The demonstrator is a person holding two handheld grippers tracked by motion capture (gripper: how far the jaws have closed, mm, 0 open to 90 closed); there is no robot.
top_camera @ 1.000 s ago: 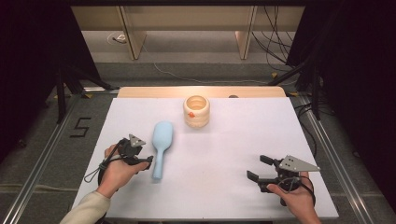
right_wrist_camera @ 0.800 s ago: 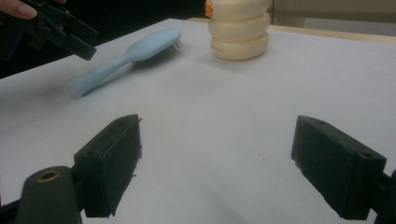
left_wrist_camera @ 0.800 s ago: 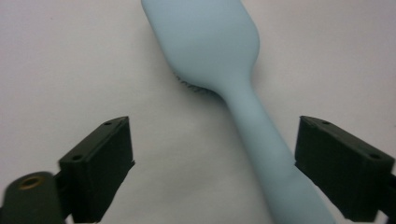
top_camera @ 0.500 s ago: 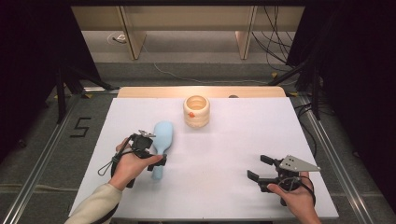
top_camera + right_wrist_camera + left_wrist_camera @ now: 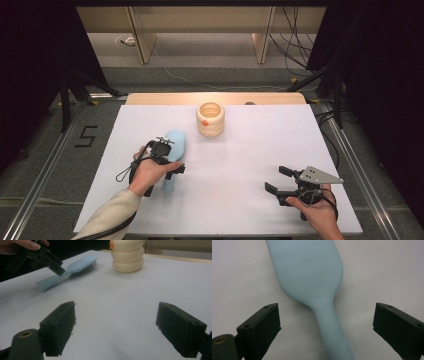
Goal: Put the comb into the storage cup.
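A light blue hairbrush (image 5: 175,142) lies bristles down on the white table sheet (image 5: 250,150), handle toward the person. My left gripper (image 5: 169,156) hovers over the neck of the brush (image 5: 312,270), open. The jaws have just spread wide and eased in slightly; the handle runs between them untouched. My right gripper (image 5: 278,180) rests near the front right of the sheet, open with nothing between its jaws (image 5: 115,322). In the right gripper view the brush (image 5: 75,266) lies at upper left with one black finger (image 5: 57,268) of the left gripper over its handle.
A cream ringed wooden holder (image 5: 210,119) with an orange spot stands at the back centre of the sheet, seen also as the holder (image 5: 127,255) in the right gripper view. A wooden table edge (image 5: 165,98) runs behind it. Metal rails (image 5: 345,150) flank the table.
The left hand has moved right from beside the brush to over its handle, and its jaws now stand wider. The right hand and the brush have stayed put.
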